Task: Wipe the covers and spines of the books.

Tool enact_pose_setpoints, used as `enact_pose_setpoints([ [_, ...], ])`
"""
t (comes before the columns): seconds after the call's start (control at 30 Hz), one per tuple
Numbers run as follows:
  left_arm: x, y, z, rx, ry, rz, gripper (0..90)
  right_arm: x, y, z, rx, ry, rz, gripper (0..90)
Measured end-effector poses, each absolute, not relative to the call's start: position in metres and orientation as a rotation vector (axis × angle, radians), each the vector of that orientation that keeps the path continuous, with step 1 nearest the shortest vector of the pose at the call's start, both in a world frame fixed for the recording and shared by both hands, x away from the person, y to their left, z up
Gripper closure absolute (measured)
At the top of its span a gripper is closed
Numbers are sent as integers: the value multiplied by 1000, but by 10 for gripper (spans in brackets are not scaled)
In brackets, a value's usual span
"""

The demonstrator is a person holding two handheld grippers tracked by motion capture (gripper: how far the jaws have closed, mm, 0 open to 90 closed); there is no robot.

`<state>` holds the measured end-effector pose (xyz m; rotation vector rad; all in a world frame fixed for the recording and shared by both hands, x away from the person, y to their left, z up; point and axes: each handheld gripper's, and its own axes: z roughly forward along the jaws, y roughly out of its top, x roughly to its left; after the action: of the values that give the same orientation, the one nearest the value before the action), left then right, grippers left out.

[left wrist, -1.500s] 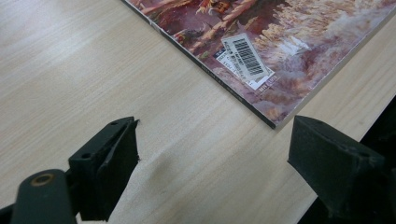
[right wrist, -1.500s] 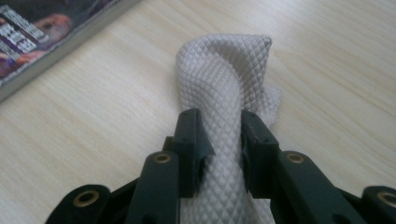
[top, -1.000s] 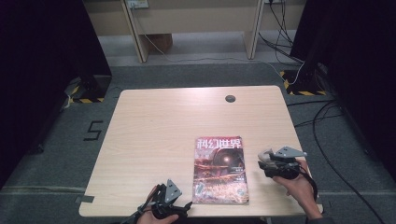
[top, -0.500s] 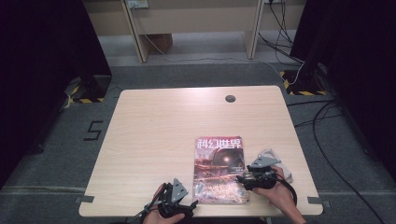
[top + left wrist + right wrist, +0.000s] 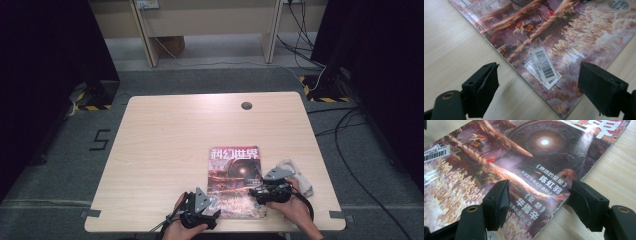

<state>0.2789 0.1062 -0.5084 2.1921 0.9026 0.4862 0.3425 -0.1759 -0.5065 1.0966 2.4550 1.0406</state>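
We see the big table (image 5: 165, 150) with the magazine (image 5: 235, 180) near its front edge. Our right gripper (image 5: 257, 192) has come onto the magazine's right edge, jaws just opening wide, holding nothing. Our left gripper (image 5: 212, 212) waits open by its bottom left corner, now closer. The cover could crease if we pinch crooked.
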Motion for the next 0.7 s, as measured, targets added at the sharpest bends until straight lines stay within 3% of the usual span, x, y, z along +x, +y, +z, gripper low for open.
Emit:
enact_pose_setpoints([
  [0.53,286,127,-505,2236,961,502,116,322,-158,-501,934,2534,964,315],
  [0.7,290,134,-505,2237,987,502,114,308,-142,-500,846,2630,1051,405],
])
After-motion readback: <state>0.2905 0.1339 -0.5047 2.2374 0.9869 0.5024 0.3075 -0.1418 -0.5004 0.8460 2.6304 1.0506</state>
